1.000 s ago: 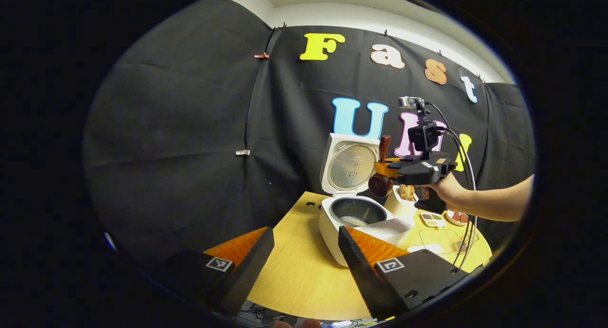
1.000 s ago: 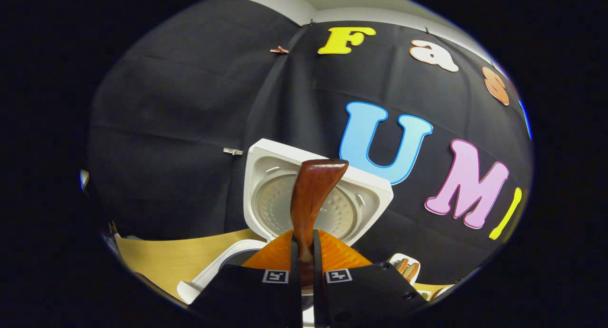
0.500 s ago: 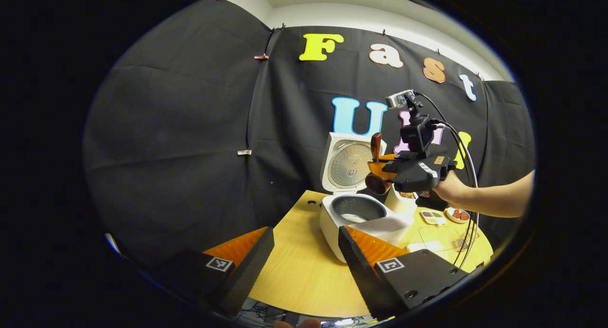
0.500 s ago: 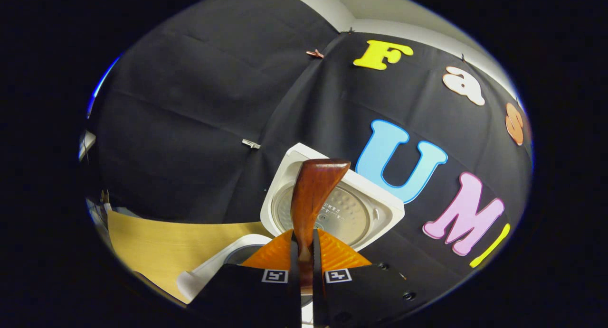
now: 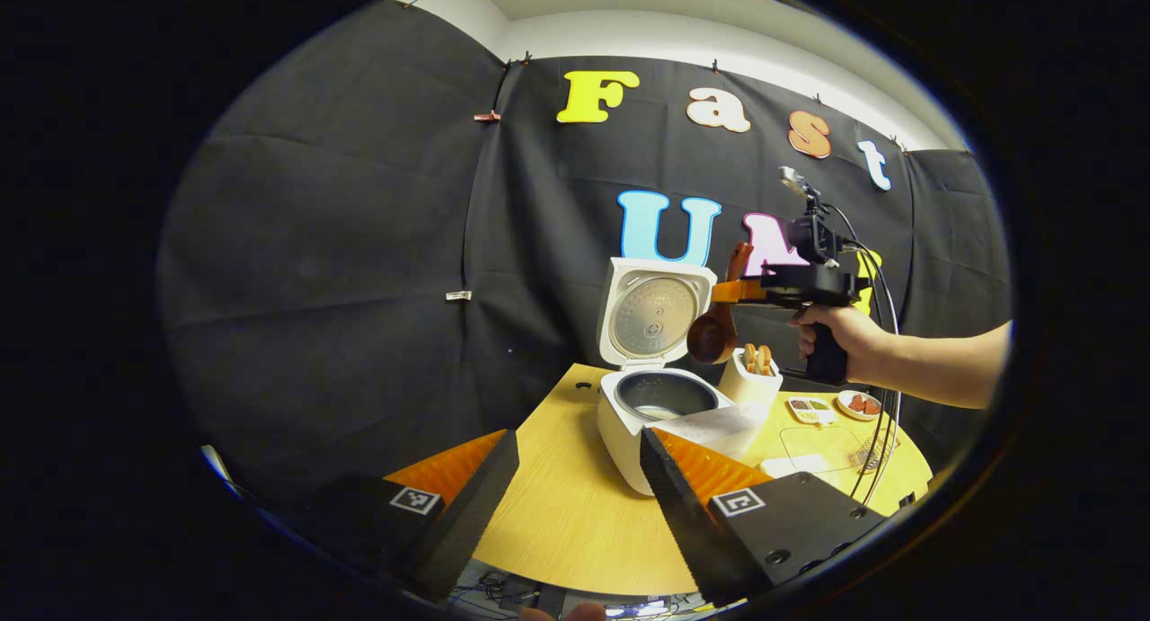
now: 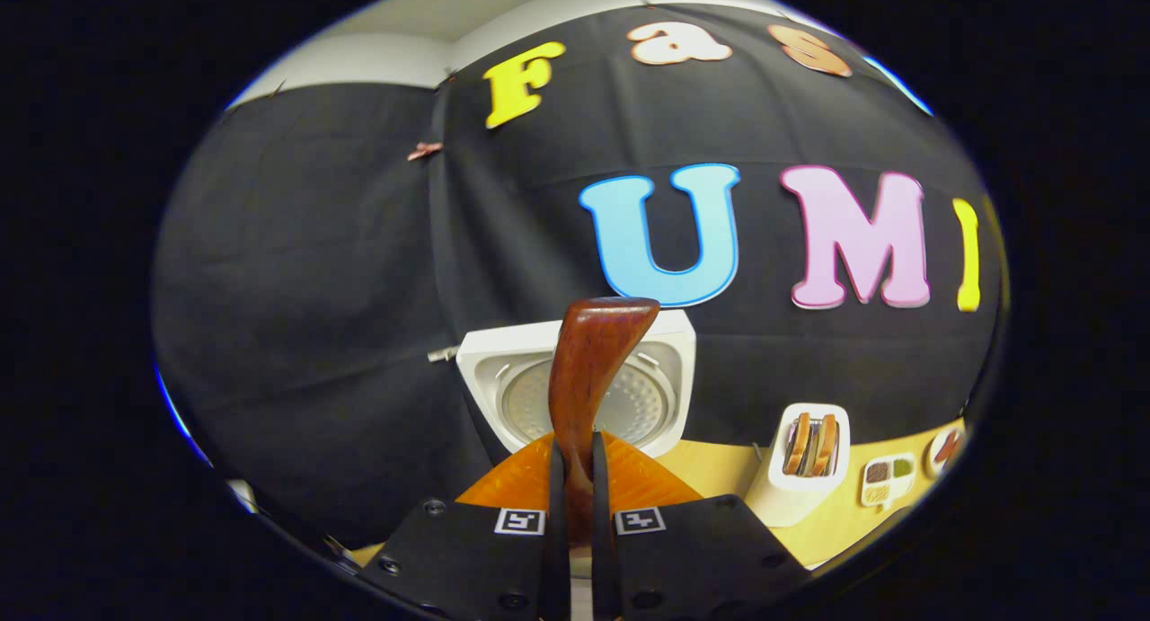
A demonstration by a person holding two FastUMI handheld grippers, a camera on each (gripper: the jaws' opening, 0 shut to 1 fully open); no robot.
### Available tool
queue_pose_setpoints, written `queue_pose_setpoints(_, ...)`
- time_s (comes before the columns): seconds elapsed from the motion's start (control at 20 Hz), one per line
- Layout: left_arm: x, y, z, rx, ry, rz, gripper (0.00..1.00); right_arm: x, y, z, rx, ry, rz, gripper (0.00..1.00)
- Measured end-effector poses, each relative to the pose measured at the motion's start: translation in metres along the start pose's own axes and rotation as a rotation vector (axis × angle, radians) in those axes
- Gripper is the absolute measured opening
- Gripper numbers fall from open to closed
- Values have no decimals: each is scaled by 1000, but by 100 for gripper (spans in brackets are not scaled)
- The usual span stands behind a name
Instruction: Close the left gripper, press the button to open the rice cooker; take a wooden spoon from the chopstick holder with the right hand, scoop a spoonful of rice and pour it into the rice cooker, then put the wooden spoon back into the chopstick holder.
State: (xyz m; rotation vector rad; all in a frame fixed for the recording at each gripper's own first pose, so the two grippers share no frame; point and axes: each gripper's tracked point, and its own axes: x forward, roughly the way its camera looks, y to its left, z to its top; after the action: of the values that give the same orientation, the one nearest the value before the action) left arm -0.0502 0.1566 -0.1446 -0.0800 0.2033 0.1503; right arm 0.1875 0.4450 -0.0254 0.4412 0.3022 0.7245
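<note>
while right gripper (image 6: pixel 575 513) clamps wooden spoon (image 6: pixel 588 369) – above open rice cooker (image 5: pixel 642 405), left gripper (image 5: pixel 575 486) agape

Raised lid (image 5: pixel 653 313) blocks behind the open pot (image 5: pixel 663 394).

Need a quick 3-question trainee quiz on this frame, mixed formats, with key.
1. True or false: the rice cooker has its lid shut.
2. What does the right gripper grip between its fingers?
A. a chopstick
B. the wooden spoon
C. a cloth
3. Fill in: in the left gripper view, the spoon's bowl hangs above the white ____ that stands on the table beside the cooker.

Key:
1. False, the lid stands raised and the inner pot shows.
2. B.
3. chopstick holder. The left gripper is open and holds nothing.
</note>
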Motion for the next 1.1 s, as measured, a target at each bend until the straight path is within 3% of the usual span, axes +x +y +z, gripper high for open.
queue_pose_setpoints(0.05,-1,-4,2,5,-4,-6,95,-11,-4,8,46,-18,-3,10)
queue_pose_setpoints(0.1,-3,-8,4,9,-10,-13,95,-23,-10,20,86,-39,-5,13)
queue_pose_setpoints(0.25,-5,-23,11,14,-25,-39,94,-67,-31,57,169,-124,-7,13)
queue_pose_setpoints(0.55,-9,-54,27,43,-60,-82,94,-181,-103,112,154,-290,-120,13)
queue_pose_setpoints(0.75,-8,-74,31,35,-69,-111,94,-246,-158,108,61,-296,-223,13)
queue_pose_setpoints(1.1,-8,-108,40,82,-86,-134,94,-340,-264,84,63,-272,-404,13)
